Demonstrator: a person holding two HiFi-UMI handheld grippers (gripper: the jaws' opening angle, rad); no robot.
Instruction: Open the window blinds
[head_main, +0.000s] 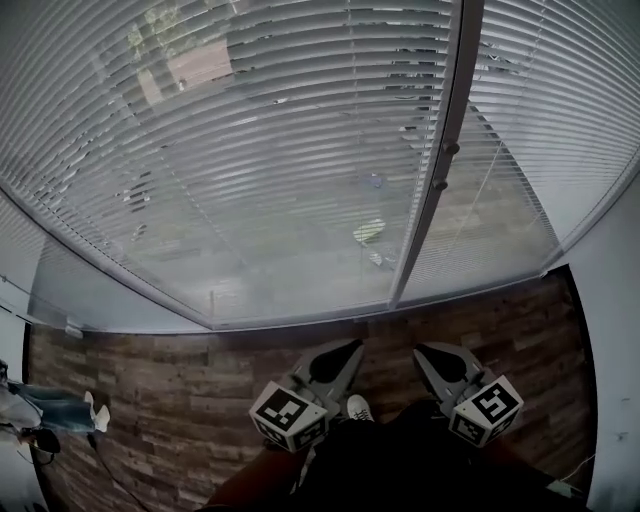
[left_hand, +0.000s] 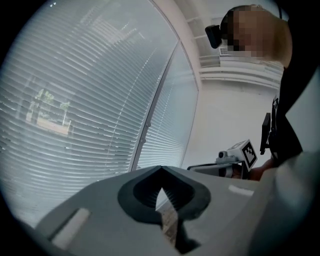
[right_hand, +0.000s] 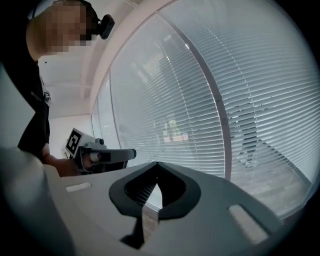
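The window blinds hang fully lowered over a wide window, their slats horizontal and close-set, with outdoor shapes showing only dimly between them. A pale vertical mullion splits the glazing into a broad left pane and a narrower right one, and two small dark knobs sit on it. The blinds reach down to a wood-plank floor.

Both grippers are held low and near the person's body, well apart from the blinds, pointing toward the window. The left gripper has its jaws pressed together at the tips with nothing between them; its own view shows only floor and blinds through the hollow behind the tips. The right gripper is the same, jaws closed tip to tip and empty, facing the blinds. At the far left of the head view, another person's legs in jeans and white shoes stand on the floor.
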